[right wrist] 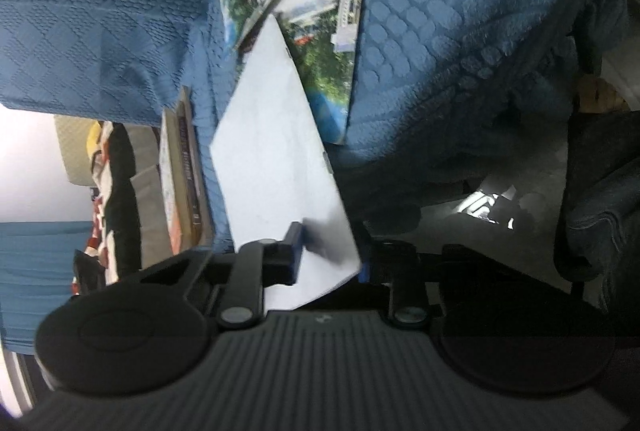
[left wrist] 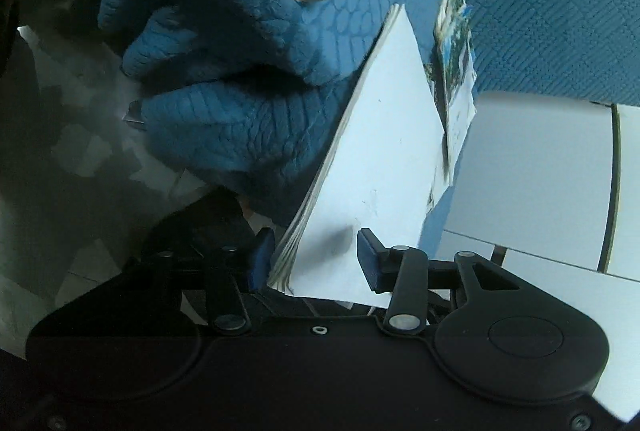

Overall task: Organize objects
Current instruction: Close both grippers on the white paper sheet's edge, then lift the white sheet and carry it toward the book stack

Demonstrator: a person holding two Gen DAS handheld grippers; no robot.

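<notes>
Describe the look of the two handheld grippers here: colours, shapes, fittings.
The left gripper has a smooth matte black body, a round cap, black link arms with silver pivot pins, and dark blue finger pads. The right gripper has the same black links, silver pins and blue pads, but a ribbed grey top panel. No cables or sleeves show.

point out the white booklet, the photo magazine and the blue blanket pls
white booklet point(left wrist: 376, 167), left wrist view, middle of its plain white cover.
photo magazine point(right wrist: 324, 71), right wrist view, green photo area of its cover.
blue blanket point(left wrist: 248, 111), left wrist view, a plush scale-textured fold.
</notes>
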